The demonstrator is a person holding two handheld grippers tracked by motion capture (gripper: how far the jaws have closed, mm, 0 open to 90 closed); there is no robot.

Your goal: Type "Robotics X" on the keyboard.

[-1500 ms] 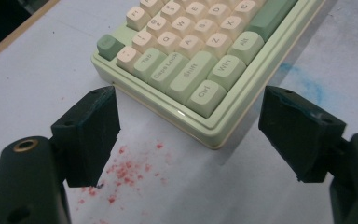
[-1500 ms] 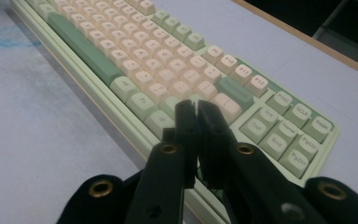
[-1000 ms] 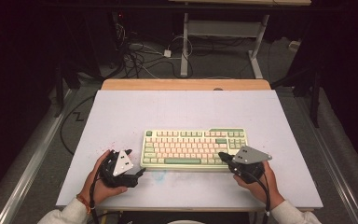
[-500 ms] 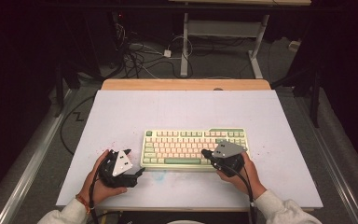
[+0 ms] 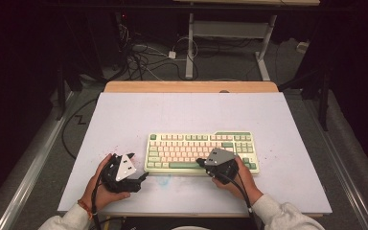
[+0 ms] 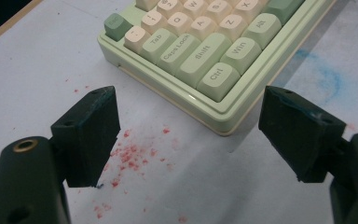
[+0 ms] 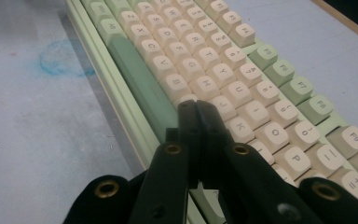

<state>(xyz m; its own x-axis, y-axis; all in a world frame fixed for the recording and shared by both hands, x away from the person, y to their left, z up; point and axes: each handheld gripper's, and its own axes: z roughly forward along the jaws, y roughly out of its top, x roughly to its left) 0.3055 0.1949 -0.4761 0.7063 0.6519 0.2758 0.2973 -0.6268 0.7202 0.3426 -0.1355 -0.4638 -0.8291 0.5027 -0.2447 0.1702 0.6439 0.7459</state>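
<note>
A pale green keyboard with cream and darker green keycaps is lying flat near the front middle of the white table, its long spacebar facing the person. The right gripper is hovering over the bottom key rows beside the spacebar, jaws pressed together with nothing between them. The left gripper is sitting just off the keyboard's left corner, jaws spread wide and gripping nothing, over red specks on the table.
</note>
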